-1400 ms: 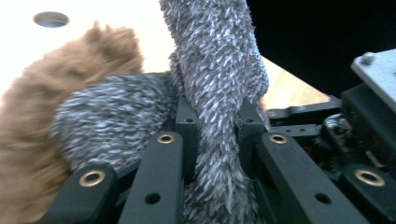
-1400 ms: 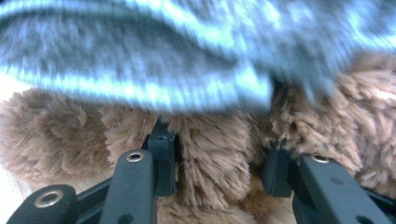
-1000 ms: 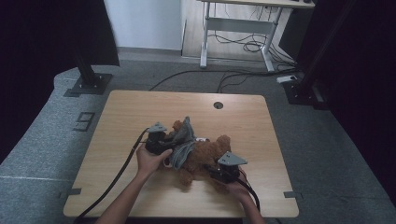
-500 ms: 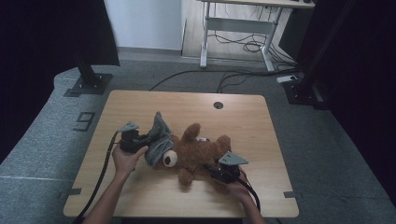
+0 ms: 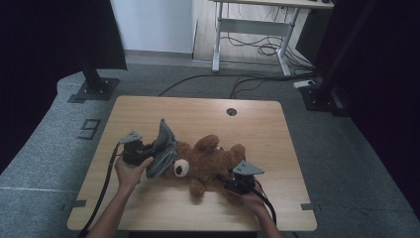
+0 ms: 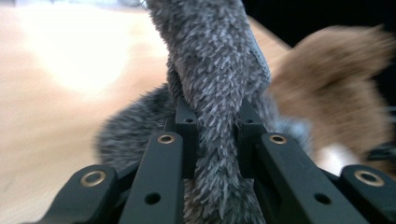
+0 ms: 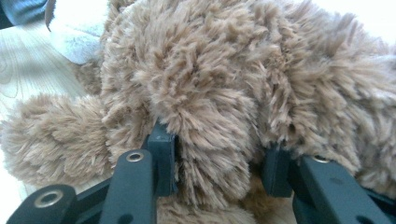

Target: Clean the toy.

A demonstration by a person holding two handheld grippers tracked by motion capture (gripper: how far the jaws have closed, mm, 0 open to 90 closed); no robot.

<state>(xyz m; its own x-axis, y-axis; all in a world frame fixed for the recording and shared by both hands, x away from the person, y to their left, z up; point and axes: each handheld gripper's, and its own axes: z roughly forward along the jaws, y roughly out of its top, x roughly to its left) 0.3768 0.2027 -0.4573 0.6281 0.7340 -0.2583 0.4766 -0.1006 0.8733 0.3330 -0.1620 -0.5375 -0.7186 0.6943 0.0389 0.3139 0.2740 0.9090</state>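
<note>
Grey fleece garment (image 6: 212, 88) clamped between our left jaws, coming off the brown teddy bear (image 5: 210, 161).
We keep the right jaws clenched on the bear's plush limb, pinning it to the worktop (image 5: 198, 111), and draw the fleece straight away.

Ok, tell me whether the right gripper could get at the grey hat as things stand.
Probably not: the right gripper is clamped on the teddy bear, whose body lies between it and the grey hat, which the left gripper grips.

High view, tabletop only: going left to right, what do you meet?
Left tongs shut on the grey furry cloth → brown teddy bear, lying on the wooden table → right tongs gripping the bear's lower side.
</note>
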